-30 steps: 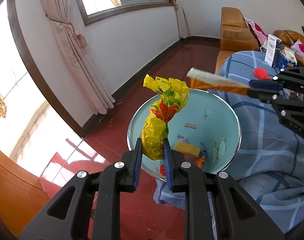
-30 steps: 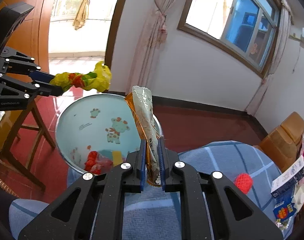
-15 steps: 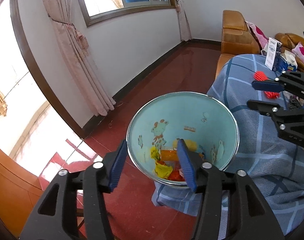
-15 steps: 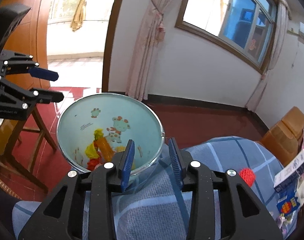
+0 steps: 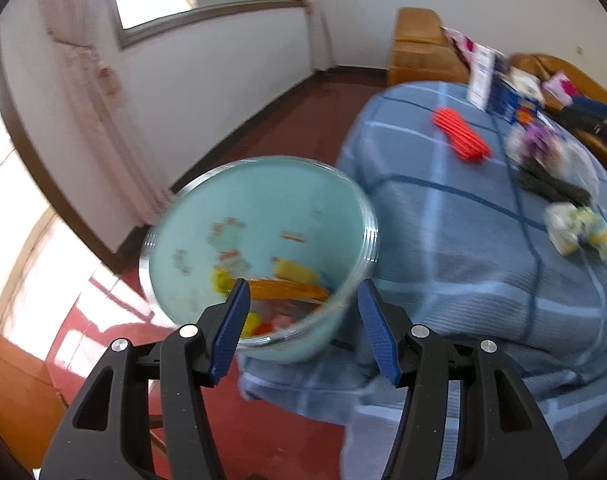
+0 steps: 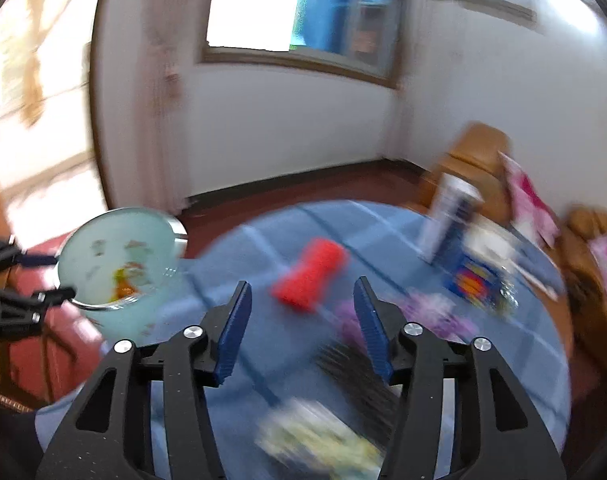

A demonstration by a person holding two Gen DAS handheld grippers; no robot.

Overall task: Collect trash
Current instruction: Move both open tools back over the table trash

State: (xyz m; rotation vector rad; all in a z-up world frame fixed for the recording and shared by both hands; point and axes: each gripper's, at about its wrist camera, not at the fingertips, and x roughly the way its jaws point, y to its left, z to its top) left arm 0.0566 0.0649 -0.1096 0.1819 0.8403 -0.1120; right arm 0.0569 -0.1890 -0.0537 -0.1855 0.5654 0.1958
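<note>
Swinging back to the blue checked tablecloth (image 6: 483, 364) for more trash; earlier pieces sit in the pale-blue metal-rimmed bin (image 5: 259, 216). Left gripper (image 5: 301, 326) and right gripper (image 6: 301, 326) have just been opening, both empty. Next: red ribbed wrapper (image 6: 309, 274); upright carton (image 6: 447, 220) and black comb (image 6: 359, 376) crowd it.

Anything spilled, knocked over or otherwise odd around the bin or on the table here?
Nothing stands out. The bin sits upright beside the table with wrappers inside it and none on the floor around it. Loose items remain on the cloth, including a red one. Both views are motion-blurred.
</note>
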